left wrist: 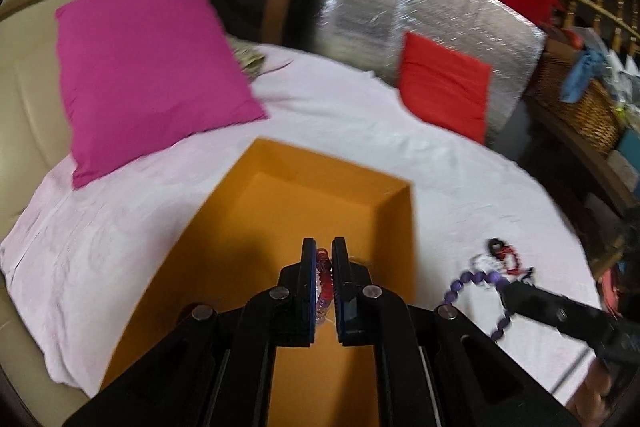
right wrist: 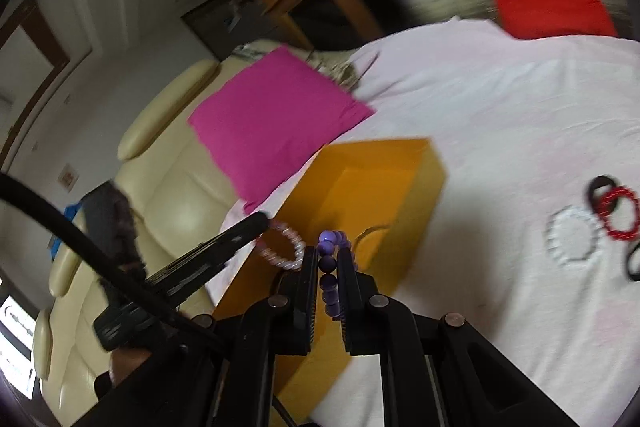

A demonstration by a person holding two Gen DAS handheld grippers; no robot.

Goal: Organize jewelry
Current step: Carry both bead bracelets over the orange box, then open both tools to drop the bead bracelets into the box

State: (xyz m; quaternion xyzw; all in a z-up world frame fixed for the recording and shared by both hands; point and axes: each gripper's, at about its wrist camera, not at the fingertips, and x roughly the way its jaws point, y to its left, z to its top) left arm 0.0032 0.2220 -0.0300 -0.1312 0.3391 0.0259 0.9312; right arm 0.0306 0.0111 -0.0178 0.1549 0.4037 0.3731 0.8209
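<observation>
An open orange box (left wrist: 312,211) lies on a pale pink sheet; it also shows in the right wrist view (right wrist: 380,187). My left gripper (left wrist: 323,255) is shut on a pink and clear bead bracelet (left wrist: 324,283) above the box; the bracelet also shows in the right wrist view (right wrist: 282,247). My right gripper (right wrist: 325,259) is shut on a purple bead bracelet (right wrist: 328,267), held over the box's near edge; that bracelet also shows in the left wrist view (left wrist: 472,281). A white bracelet (right wrist: 572,239), a red bracelet (right wrist: 620,215) and black rings (right wrist: 600,191) lie on the sheet to the right.
A magenta cushion (left wrist: 148,75) lies behind the box on the left. A red cushion (left wrist: 444,87) leans on a silver foil panel (left wrist: 420,11) at the back. A cream sofa (right wrist: 160,187) is on the left. A wicker basket (left wrist: 580,99) stands far right.
</observation>
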